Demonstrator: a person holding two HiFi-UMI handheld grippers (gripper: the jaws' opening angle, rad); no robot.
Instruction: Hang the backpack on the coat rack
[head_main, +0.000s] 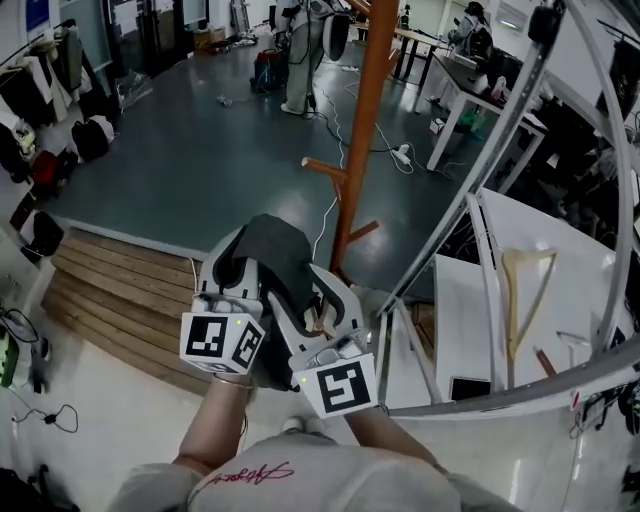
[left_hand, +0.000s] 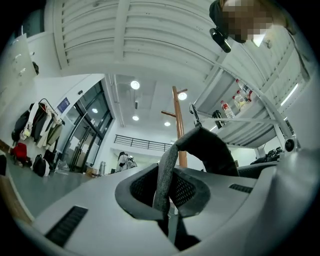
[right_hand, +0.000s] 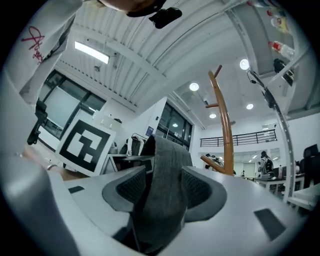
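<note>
Left tool (left_hand: 167, 197) is clamped narrow on a grey strap (left_hand: 164, 172) of the backpack (head_main: 272, 245). The strap runs up from the pads into the dark bag fabric. Right tool (right_hand: 165, 192) stands wide. A band of like grey webbing lies between its pads but looks loose, not pressed. In the head view both tools sit side by side, low and central, with the bag bunched just above them at 12 o'clock.

Coat rack (head_main: 366, 110): an orange pole at 1 o'clock from the tools, near the bag but apart from it. A low peg (head_main: 322, 166) points toward 9 o'clock. Nothing is hung yet.

Risks, as judged:
- The bag probably rides on one narrow pinch. A jerk or a roll of that hand could let the webbing slide out, and the bag would drop at the person's feet.
- With only one point held, the strap loop may collapse flat and skid past a peg instead of catching it.
- A swinging bag could knock the slim pole and rock it.
- A white frame (head_main: 500, 140) stands close at 3 o'clock of the pole. A wide reach on that side could snag the strap or a tool.
</note>
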